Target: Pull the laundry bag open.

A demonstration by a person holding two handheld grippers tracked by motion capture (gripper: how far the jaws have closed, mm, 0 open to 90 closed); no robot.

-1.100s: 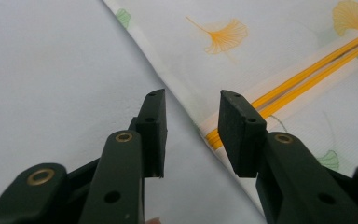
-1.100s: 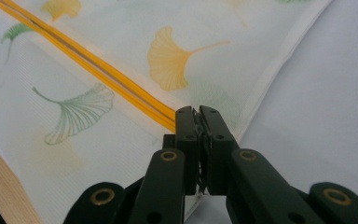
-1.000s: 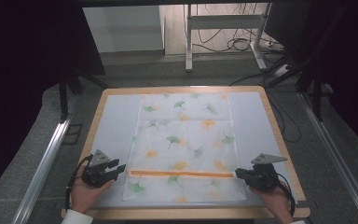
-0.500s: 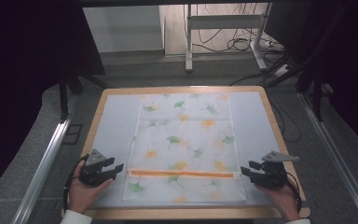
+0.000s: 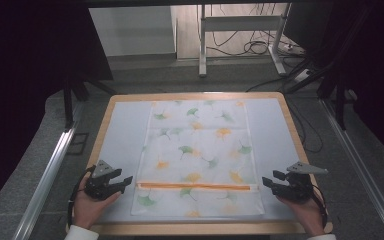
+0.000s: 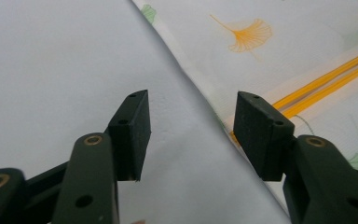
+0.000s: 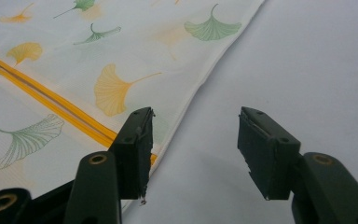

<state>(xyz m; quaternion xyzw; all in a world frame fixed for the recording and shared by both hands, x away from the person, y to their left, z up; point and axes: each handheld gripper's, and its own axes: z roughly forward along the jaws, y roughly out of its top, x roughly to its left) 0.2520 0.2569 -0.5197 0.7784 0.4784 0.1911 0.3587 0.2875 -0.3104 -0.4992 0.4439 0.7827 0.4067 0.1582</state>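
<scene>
White leaf-print cloth [image 5: 197, 160] released; both grippers' jaws just opened, right gripper [image 5: 276, 182] withdrawn sideways

Thin matt woven cloth [image 5: 198, 150] printed with leaves, smooth pale matt mat [image 5: 122, 130], light wood table rim [image 5: 195, 95], matt black plastic jaws

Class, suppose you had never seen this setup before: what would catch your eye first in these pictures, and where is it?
First, the white cloth printed with green and orange ginkgo leaves, spread flat in the middle of the wooden-edged table, with an orange stripe across its near part. Next, the left gripper and right gripper, each beside one end of that stripe, jaws just opened and empty.
</scene>
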